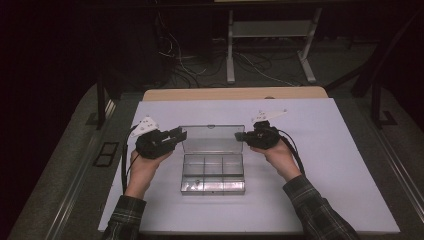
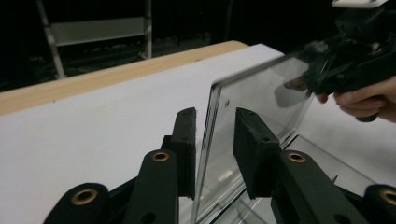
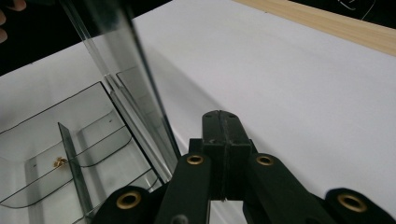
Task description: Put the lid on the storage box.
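Clear compartment box (image 1: 213, 172) in middle of white table cover (image 1: 320, 165), lid (image 2: 254, 105) upright. Left gripper (image 2: 215, 140) narrowly apart, straddling lid's left edge without pressing; right gripper (image 3: 226, 140) fully closed, holding nothing, just beside lid's right edge. Best to ease lid gently, keeping base still.

Clear compartment box (image 1: 213, 172) on white table (image 1: 325, 165)

High view overhead, far; gripper views close, sharing lid (image 2: 252, 98).
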The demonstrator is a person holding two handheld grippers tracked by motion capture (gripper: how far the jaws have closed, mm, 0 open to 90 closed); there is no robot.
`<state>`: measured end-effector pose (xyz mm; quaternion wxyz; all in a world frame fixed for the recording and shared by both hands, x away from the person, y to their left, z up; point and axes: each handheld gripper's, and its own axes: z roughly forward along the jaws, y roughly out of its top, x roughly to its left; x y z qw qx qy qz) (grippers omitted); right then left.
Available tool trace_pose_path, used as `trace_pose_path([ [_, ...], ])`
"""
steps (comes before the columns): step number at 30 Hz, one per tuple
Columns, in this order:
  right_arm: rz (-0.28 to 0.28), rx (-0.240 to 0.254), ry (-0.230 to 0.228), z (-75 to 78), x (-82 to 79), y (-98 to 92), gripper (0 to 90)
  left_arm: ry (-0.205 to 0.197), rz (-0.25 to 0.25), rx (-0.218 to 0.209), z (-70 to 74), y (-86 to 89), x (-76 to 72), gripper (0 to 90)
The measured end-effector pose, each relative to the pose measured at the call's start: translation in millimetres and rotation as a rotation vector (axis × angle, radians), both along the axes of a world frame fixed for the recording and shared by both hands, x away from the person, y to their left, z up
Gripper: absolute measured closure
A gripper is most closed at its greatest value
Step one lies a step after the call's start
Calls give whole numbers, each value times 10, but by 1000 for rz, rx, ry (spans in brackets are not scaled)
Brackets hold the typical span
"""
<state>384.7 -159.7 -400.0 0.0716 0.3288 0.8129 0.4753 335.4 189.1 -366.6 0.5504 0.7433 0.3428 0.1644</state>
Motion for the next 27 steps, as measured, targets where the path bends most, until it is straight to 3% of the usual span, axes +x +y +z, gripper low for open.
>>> trace_pose_path([
  [10,-6,6,-23,22,-96,-108,894,-29,-14,4,28,-17,-127,695],
  [15,-15,-14,-27,44,-145,-217,894,-36,-21,9,23,-12,-194,688],
  [22,11,-49,-25,50,-347,-359,894,-40,-33,15,13,-5,-275,674],
  [27,60,-35,-16,76,-542,-406,894,-45,-40,18,4,-7,-331,663],
])
